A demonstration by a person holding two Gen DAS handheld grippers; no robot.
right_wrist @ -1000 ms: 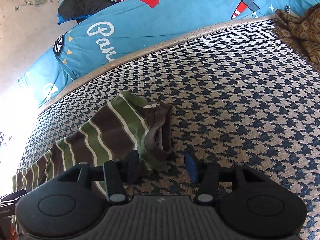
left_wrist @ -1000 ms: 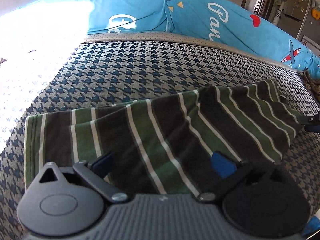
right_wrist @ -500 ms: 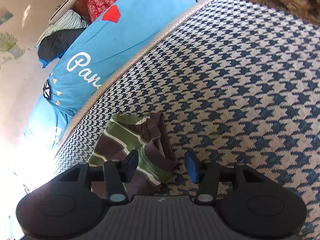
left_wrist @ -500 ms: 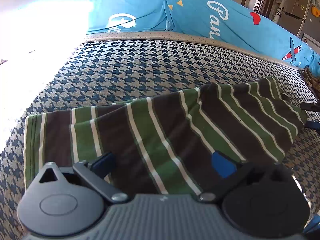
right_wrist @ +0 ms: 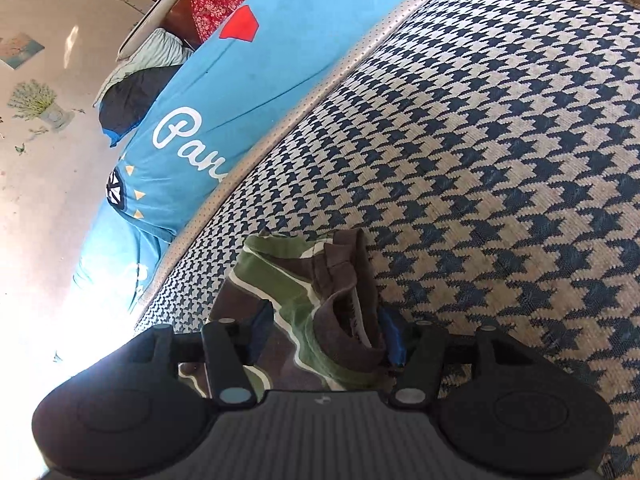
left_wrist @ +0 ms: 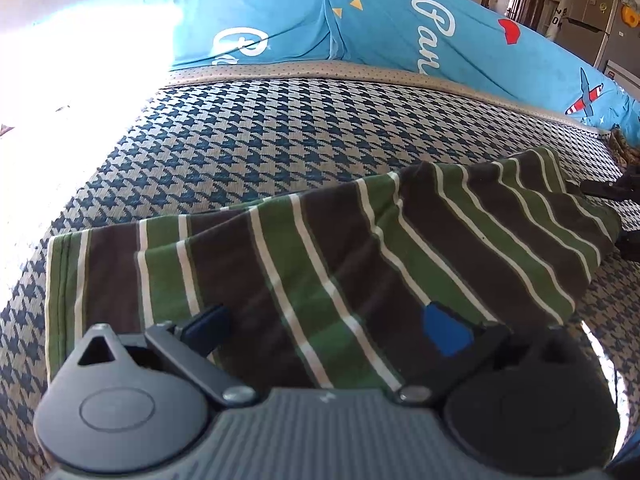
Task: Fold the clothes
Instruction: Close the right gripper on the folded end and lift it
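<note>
A green, brown and white striped shirt (left_wrist: 320,264) lies stretched across the houndstooth mattress (left_wrist: 256,136). My left gripper (left_wrist: 326,328) is open wide over the shirt's near edge, and the fabric lies flat between its fingers (left_wrist: 444,334). In the right wrist view the shirt's collar end (right_wrist: 340,304) is bunched between the fingers of my right gripper (right_wrist: 325,334). Its jaws are opening; the right blue pad (right_wrist: 391,338) sits against the collar and the left pad stands clear of it. The right gripper's dark fingers (left_wrist: 608,187) show at the shirt's far right end.
Blue bolster cushions (left_wrist: 280,20) with white lettering line the mattress's far edge. A brown patterned cloth (left_wrist: 622,148) lies at the right end. Strong sunlight washes out the left side (left_wrist: 60,80). A fridge (left_wrist: 592,12) stands beyond the cushions.
My right gripper has rolled and sunk closer onto the collar end, and its fingers stand wider apart. The shirt's right end has settled lower. My left gripper has stayed put.
</note>
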